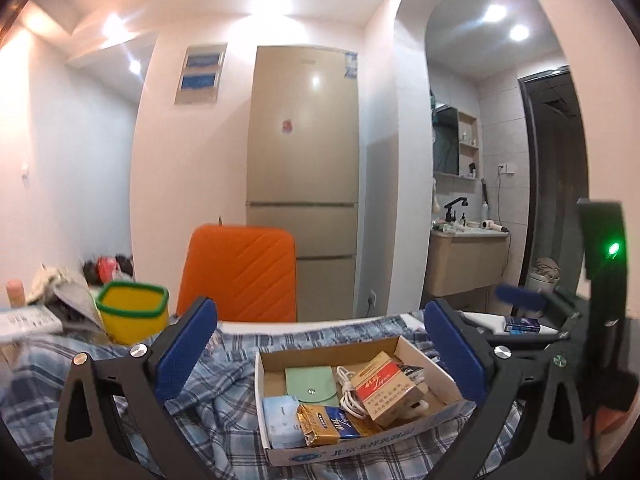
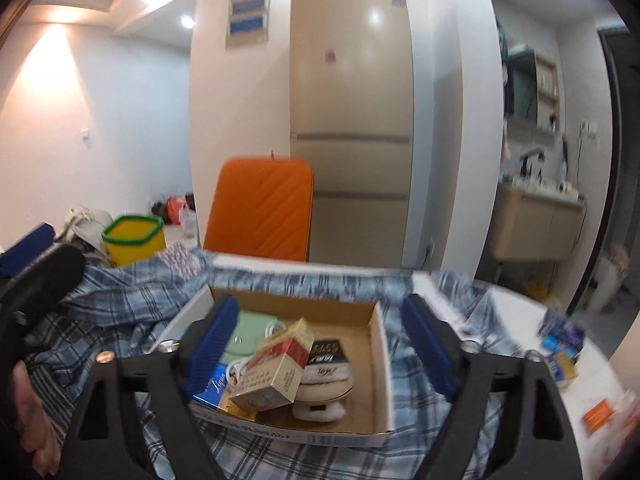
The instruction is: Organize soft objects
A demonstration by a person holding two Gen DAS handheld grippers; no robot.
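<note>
Cardboard box [image 2: 380, 360] (full) between spread right gripper [image 2: 322, 350] fingers [image 2: 210, 340], untouched.

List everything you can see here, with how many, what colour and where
cardboard box: one, brown, on the plaid cloth
plaid cloth: one, blue and white, under the box
red and gold pack: one, on top in the box
green pouch: one, in the box
white cable: one, in the box
yellow bin: one, green rim, left
orange case: one, upright behind the cloth
fridge: one, beige, at the back
left gripper: one, black, blue pads, open
right gripper: one, same, open
</note>
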